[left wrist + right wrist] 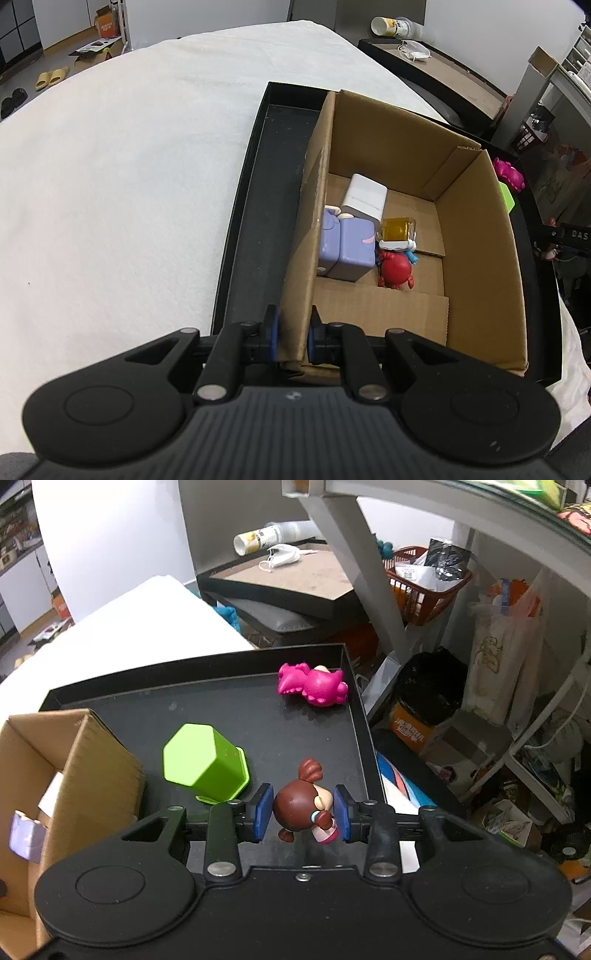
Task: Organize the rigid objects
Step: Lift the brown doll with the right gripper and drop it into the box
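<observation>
The brown figurine (303, 805), its lower body hidden, is pinched by the right gripper (303, 810), while the cardboard box (369, 306) wall is clamped by the left gripper (293, 332).

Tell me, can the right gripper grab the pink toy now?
Probably not yet: the right gripper is already shut on the brown figure. The pink toy lies uncovered on the black tray.

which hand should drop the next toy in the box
Right: the right gripper is shut on the brown toy beside the box. The left gripper is clamped on the box wall.
</observation>
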### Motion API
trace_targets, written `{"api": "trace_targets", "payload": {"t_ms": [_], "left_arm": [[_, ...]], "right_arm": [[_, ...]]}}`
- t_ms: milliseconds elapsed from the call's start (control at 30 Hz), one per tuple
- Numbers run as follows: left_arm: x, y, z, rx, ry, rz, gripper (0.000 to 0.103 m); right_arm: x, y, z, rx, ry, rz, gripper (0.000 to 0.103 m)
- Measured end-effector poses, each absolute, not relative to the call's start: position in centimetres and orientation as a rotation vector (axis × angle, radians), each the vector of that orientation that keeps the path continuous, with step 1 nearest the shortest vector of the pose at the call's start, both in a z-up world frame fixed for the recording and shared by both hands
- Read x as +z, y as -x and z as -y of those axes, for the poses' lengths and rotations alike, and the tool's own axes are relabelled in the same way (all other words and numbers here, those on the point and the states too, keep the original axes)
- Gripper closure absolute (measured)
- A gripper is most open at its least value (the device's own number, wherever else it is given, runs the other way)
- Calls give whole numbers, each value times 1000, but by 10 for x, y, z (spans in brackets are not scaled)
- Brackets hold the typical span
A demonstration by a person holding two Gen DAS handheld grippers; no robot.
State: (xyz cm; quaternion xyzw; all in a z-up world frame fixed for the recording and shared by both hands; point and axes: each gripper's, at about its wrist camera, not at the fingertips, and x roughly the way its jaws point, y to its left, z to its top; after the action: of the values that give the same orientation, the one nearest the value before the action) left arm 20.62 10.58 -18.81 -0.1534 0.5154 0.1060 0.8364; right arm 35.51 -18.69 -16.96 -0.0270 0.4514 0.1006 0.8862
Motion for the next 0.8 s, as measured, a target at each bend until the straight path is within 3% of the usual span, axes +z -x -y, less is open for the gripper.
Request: {"api": "trace_targets", "payload": {"t_ms": [800], "left_arm": [[-189,-200,-112,216,368,-1070,89]], "right_arm": [[-126,-322,158,257,61,-892,68]]}}
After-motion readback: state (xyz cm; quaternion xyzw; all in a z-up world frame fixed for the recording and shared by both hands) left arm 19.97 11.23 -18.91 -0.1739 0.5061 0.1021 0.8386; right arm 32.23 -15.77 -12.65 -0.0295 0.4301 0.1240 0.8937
